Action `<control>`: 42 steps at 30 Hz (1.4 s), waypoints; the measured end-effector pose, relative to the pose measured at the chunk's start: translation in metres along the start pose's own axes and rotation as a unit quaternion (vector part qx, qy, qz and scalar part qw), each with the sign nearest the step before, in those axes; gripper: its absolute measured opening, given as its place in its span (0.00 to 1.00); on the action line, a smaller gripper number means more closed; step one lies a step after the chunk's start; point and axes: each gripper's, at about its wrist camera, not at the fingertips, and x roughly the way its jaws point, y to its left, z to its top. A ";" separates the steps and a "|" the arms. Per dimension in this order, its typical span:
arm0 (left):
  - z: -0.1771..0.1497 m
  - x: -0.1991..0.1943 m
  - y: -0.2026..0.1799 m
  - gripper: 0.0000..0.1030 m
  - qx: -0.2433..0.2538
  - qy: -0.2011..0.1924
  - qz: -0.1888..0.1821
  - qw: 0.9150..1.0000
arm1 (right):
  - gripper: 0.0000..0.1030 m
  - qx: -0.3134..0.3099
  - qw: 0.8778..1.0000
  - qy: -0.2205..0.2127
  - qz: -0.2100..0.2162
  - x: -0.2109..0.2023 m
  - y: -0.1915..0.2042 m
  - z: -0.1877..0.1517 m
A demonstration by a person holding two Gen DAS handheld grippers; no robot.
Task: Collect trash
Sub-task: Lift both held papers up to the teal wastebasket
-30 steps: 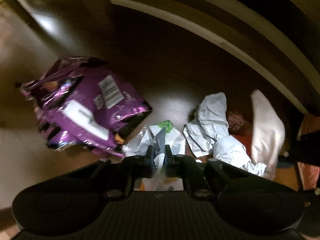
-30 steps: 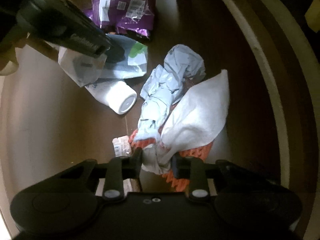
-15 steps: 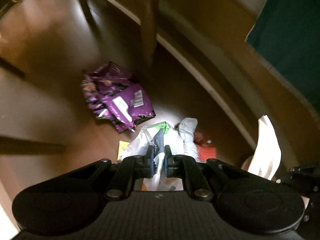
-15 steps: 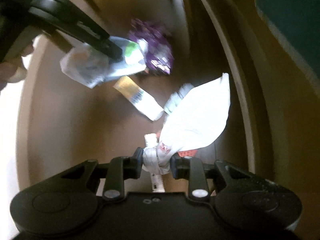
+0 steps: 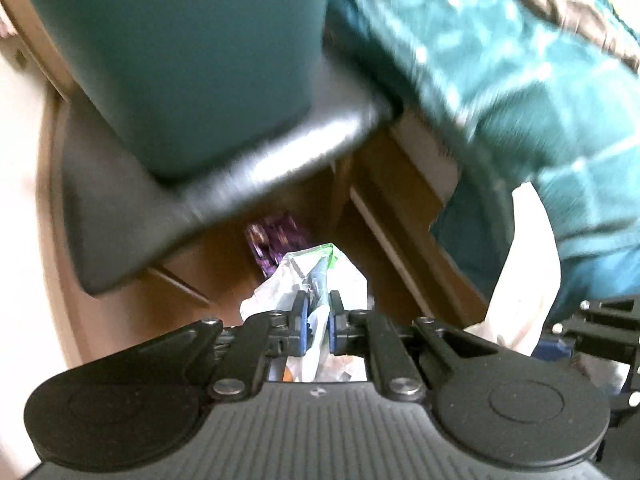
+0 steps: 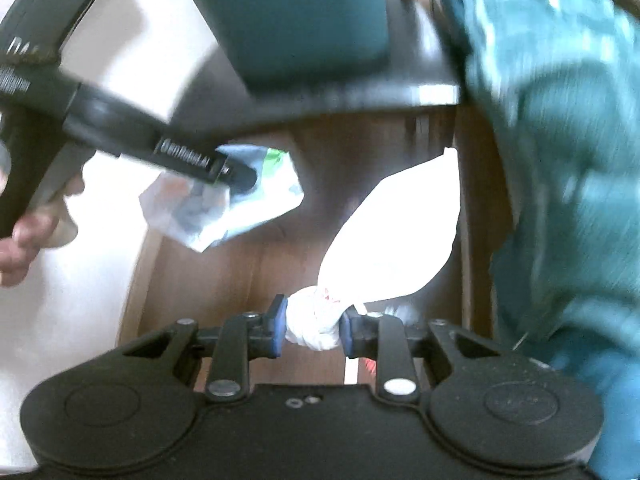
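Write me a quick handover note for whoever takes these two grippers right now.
Left gripper: shut on a clear plastic wrapper with a green edge.
Right gripper: gripping a white paper wad.
Both pieces hang clear of the floor, beside a dark stool carrying a teal bin.
Done: two pieces picked up.
Left: drop both in a bin; the purple bag lies on the floor.

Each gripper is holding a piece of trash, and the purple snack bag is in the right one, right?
Not quite. The purple snack bag lies on the floor, as the left wrist view shows. The right gripper holds a white wad of paper; the left gripper holds a plastic wrapper.
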 end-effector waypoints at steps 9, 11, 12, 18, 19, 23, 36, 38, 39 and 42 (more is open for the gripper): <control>0.042 -0.140 0.006 0.09 -0.024 -0.086 0.019 0.996 | 0.24 -0.051 0.995 -0.084 -0.006 -0.115 0.039 0.090; 0.050 -0.164 0.011 0.09 -0.030 -0.102 0.025 0.994 | 0.24 -0.059 0.993 -0.099 -0.003 -0.129 0.048 0.103; 0.055 -0.175 0.014 0.09 -0.033 -0.112 0.029 0.993 | 0.24 -0.061 0.992 -0.107 -0.001 -0.137 0.050 0.113; 0.091 -0.228 0.026 0.09 -0.046 -0.166 0.051 0.984 | 0.24 -0.098 0.985 -0.144 -0.001 -0.173 0.060 0.178; 0.099 -0.236 0.029 0.09 -0.046 -0.176 0.054 0.982 | 0.24 -0.104 0.983 -0.150 -0.004 -0.179 0.063 0.186; 0.131 -0.249 0.037 0.09 -0.044 -0.200 0.073 0.976 | 0.24 -0.129 0.978 -0.165 -0.013 -0.189 0.071 0.225; 0.209 -0.199 0.068 0.09 -0.056 -0.169 0.109 0.978 | 0.23 -0.175 0.976 -0.122 -0.048 -0.126 0.074 0.309; 0.213 -0.186 0.069 0.09 -0.055 -0.156 0.113 0.980 | 0.23 -0.174 0.977 -0.111 -0.052 -0.114 0.074 0.317; 0.214 -0.180 0.070 0.09 -0.053 -0.149 0.114 0.981 | 0.23 -0.175 0.977 -0.106 -0.054 -0.108 0.072 0.320; 0.216 -0.162 0.069 0.09 -0.052 -0.129 0.114 0.984 | 0.24 -0.168 0.979 -0.096 -0.058 -0.094 0.069 0.325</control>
